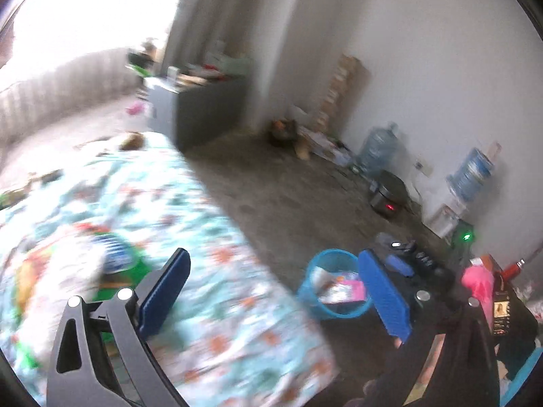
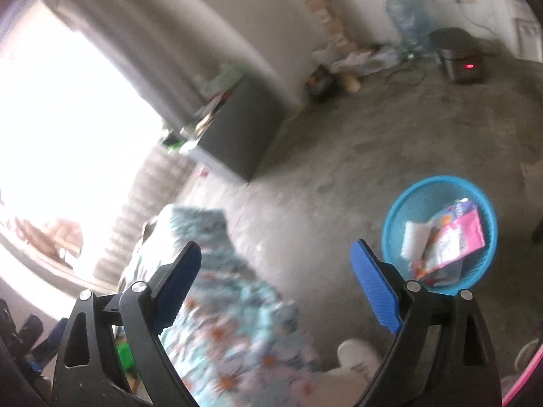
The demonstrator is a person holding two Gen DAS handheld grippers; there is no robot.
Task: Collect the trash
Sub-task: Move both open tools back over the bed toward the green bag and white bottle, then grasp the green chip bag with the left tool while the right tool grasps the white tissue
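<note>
Both tools are up over the room here, and the picture is smeared with blur. The left tool (image 1: 275,291) stands wide, its 2 blue pads (image 1: 383,296) far apart with nothing between them. Behind the gap lies the edge of the bed (image 1: 210,224), spread with a pale floral cover, and the grey concrete floor (image 1: 278,186) beside it. On the bed at the left of this view sits a heap of wrappers (image 1: 101,257), green, white and orange, too blurred to read.

The blue mesh bin (image 1: 334,283) stands on the floor just beside the bed's corner. From the right wrist view the bin (image 2: 439,234) shows from above, holding a white crumpled piece (image 2: 415,237) and a pink packet (image 2: 458,237) leaning against its wall.

The right tool (image 2: 276,283) is also spread wide and empty; the bin sits just past its right-hand finger, not between the pads. A white shoe (image 2: 358,356) shows low between the fingers.

Further back, a dark cabinet (image 2: 241,132) stands near the bright window, and a cooker with a red light (image 2: 458,57) sits on the floor by a water jug (image 2: 405,17).
</note>
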